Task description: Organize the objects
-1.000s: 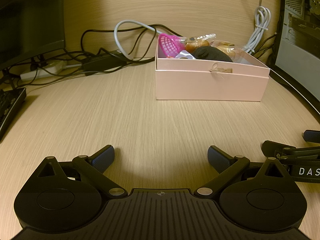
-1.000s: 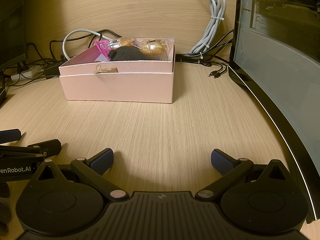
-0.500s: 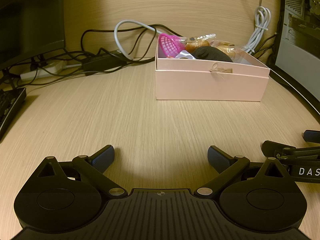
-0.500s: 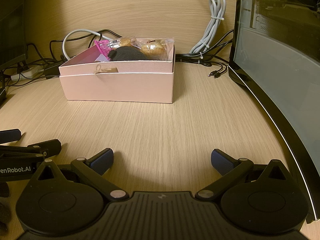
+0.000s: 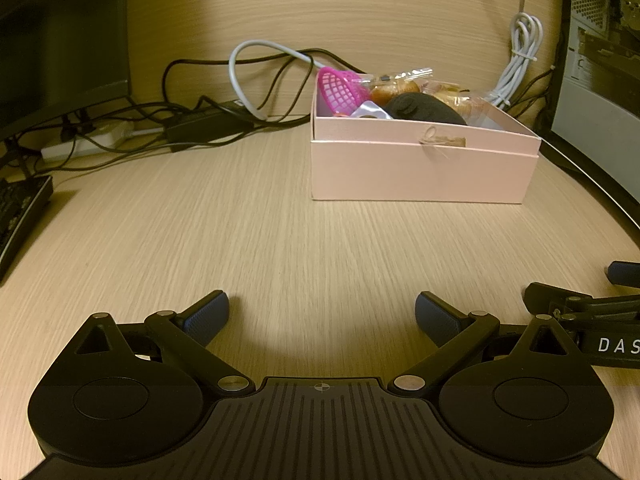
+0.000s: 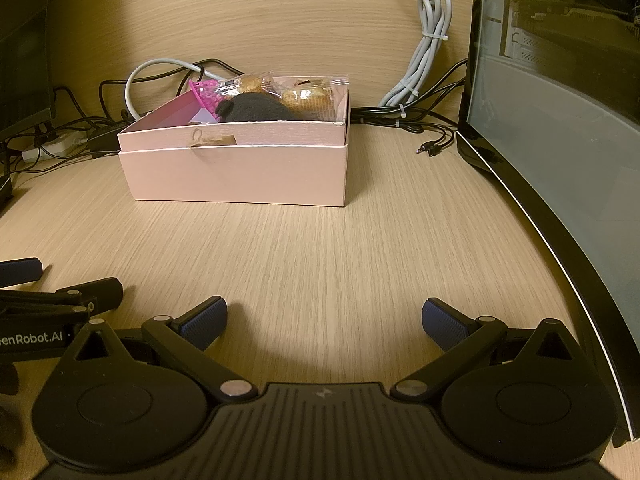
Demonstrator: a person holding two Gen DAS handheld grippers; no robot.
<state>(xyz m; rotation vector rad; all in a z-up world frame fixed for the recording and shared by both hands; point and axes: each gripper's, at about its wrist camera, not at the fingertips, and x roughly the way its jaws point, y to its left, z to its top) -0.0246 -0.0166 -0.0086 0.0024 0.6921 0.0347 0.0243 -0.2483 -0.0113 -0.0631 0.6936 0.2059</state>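
A pink cardboard box (image 5: pixel 420 168) (image 6: pixel 236 176) stands on the wooden desk, far ahead of both grippers. Inside lie a pink mesh scoop (image 5: pixel 338 90) (image 6: pixel 206 94), a black fabric item (image 5: pixel 424 108) (image 6: pixel 256 108), wrapped pastries (image 5: pixel 404 86) (image 6: pixel 308 98) and a small silver packet (image 5: pixel 370 111). My left gripper (image 5: pixel 322 314) is open with only bare desk between its blue pads. My right gripper (image 6: pixel 324 318) is open too, holding nothing. The two grippers rest side by side near the desk's front.
Black and grey cables (image 5: pixel 240 92) and a power strip (image 5: pixel 80 144) lie behind the box at the left. A coiled grey cable (image 6: pixel 428 52) hangs at the back right. A computer case (image 6: pixel 560 120) lines the right side. A keyboard edge (image 5: pixel 20 216) sits far left.
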